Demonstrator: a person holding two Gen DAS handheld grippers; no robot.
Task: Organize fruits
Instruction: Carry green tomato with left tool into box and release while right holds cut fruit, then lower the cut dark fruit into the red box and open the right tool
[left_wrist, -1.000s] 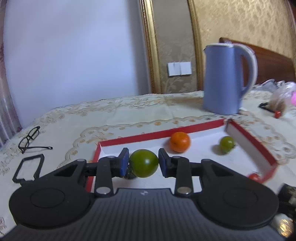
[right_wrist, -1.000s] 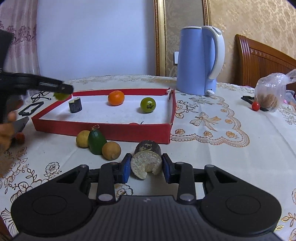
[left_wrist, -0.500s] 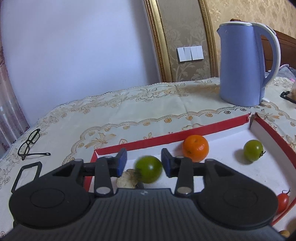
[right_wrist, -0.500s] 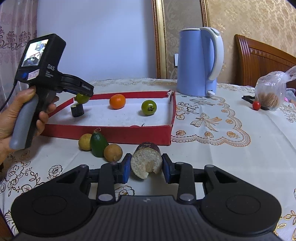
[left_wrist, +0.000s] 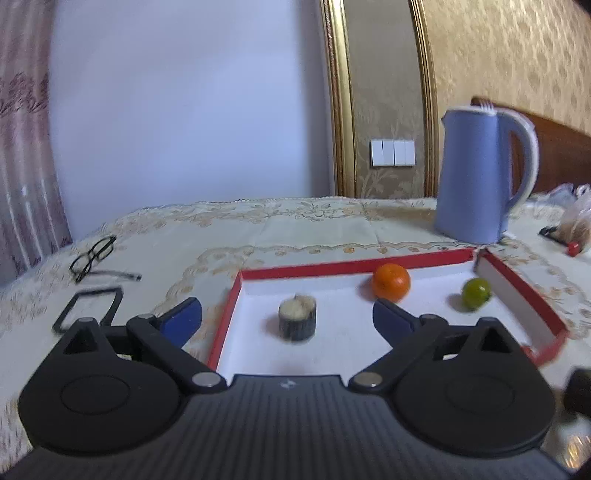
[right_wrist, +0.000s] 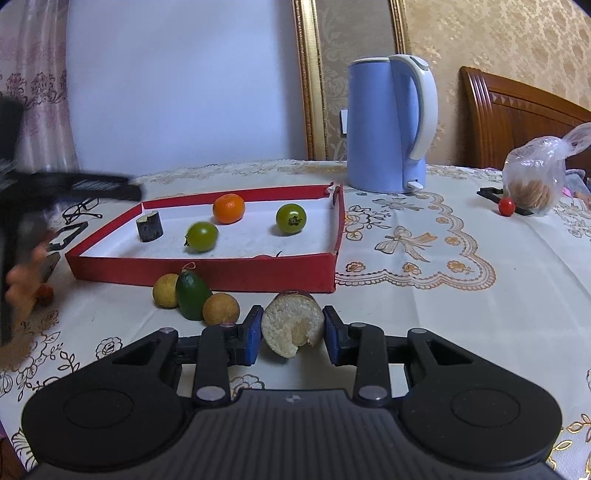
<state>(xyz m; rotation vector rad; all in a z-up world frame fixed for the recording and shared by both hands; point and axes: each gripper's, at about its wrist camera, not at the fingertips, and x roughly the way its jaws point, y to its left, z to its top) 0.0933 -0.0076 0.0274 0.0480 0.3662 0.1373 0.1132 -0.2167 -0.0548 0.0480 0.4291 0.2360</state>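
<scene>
A red tray (right_wrist: 207, 267) with a white floor holds an orange (right_wrist: 229, 208), two green tomatoes (right_wrist: 201, 236) (right_wrist: 291, 219) and a dark cut stub (right_wrist: 149, 226). In the left wrist view the tray (left_wrist: 354, 264) shows the stub (left_wrist: 297, 317), the orange (left_wrist: 391, 282) and one green tomato (left_wrist: 475, 293). My left gripper (left_wrist: 287, 317) is wide open and empty above the tray's left end. My right gripper (right_wrist: 291, 334) is shut on a cut dark-skinned fruit half (right_wrist: 291, 325) with pale flesh, low over the tablecloth in front of the tray.
Two yellow-brown round fruits (right_wrist: 166, 290) (right_wrist: 221, 309) and an avocado (right_wrist: 192, 295) lie in front of the tray. A blue kettle (right_wrist: 391, 125) stands behind it. Glasses (left_wrist: 94, 253), a plastic bag (right_wrist: 537, 181) and a cherry tomato (right_wrist: 506, 206) lie on the table.
My left gripper opened and let go of a green tomato, which now lies in the tray. The left gripper pulled back and up. The right gripper stayed still with its fruit half.
</scene>
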